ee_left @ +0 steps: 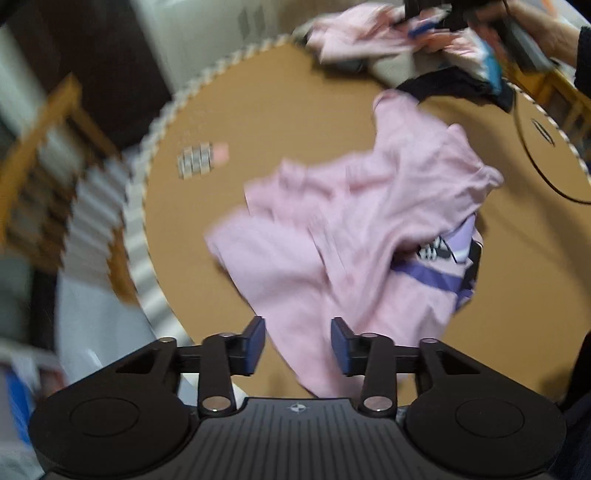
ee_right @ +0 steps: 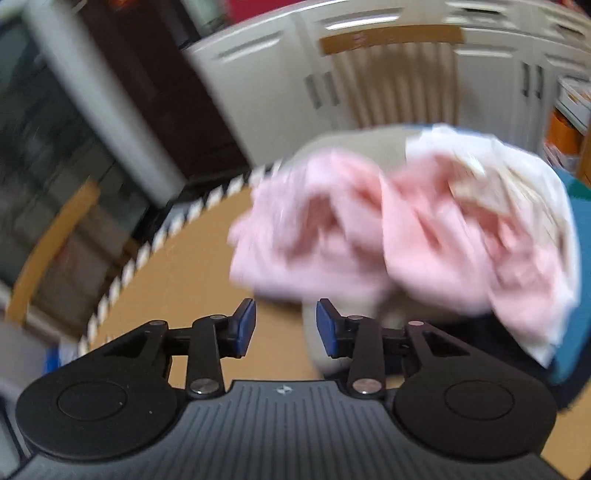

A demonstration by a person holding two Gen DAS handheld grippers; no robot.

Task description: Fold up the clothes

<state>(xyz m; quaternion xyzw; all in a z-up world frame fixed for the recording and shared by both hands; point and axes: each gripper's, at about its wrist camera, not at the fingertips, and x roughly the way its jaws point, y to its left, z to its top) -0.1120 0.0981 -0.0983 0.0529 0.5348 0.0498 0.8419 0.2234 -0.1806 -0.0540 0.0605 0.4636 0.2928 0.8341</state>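
Note:
A crumpled pink shirt (ee_left: 351, 229) with a purple print at its right side lies on the round brown table (ee_left: 258, 110). My left gripper (ee_left: 298, 343) hangs above the shirt's near hem, open, its blue pads apart and pressing on nothing. At the table's far side is a heap of clothes (ee_left: 369, 44), and a person's hand (ee_left: 546, 33) holds the right gripper over it. In the right wrist view, my right gripper (ee_right: 285, 328) stands open with nothing between its pads, just short of the heap's pink garment (ee_right: 332, 229) and white cloth (ee_right: 517, 177). Both views are blurred.
A wooden chair (ee_left: 44, 166) stands beyond the table's left edge. A small strip of packets (ee_left: 201, 160) lies on the table's left part. A black cable (ee_left: 532, 155) loops along the right rim. White cabinets (ee_right: 369, 81) stand behind the heap. A teal item (ee_right: 576, 295) lies at the heap's right.

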